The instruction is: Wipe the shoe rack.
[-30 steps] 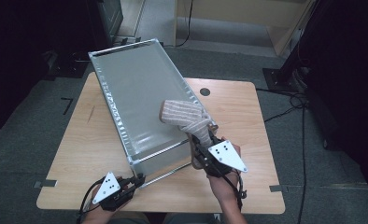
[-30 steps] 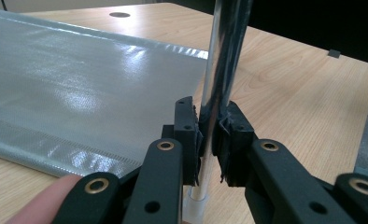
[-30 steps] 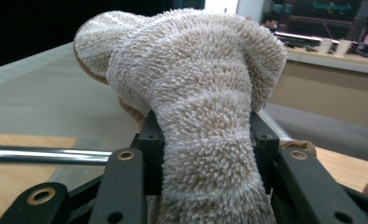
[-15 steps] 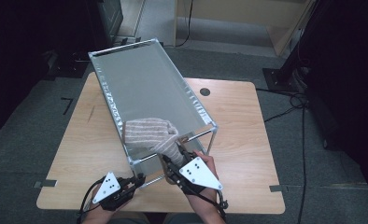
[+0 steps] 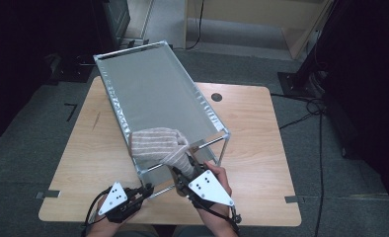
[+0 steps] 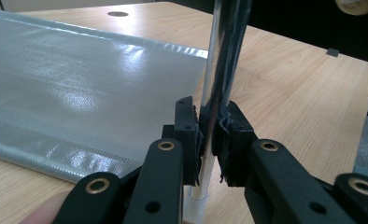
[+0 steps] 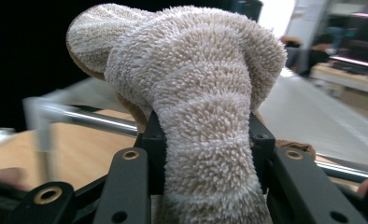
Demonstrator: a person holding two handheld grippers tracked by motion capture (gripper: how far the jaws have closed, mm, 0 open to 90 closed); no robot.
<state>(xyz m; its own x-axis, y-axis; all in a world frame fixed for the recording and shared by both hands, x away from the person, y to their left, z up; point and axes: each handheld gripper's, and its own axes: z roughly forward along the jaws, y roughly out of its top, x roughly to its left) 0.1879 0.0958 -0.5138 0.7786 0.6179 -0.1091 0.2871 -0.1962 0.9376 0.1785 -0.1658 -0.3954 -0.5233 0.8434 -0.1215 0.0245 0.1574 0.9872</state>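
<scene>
Towel over the rack's near rail: keep the frame still

Towel point(image 5: 159, 146), beige and striped, hangs over the near top rail of the metal rack point(image 5: 153, 94) on the desk point(image 5: 252, 128). The right gripper point(image 5: 182, 170) holds a bunched end of it, and its jaws have just been closing more on the cloth. The left gripper point(image 5: 142, 191) has its jaws clamped on the rack's corner post point(image 6: 219, 70). I think this grip should stay firm while the right hand lays the cloth flat and evenly, without pulling the light frame.

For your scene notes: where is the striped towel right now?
In the high view, the striped towel lies on the rack's near end, gripped by the right gripper.
</scene>
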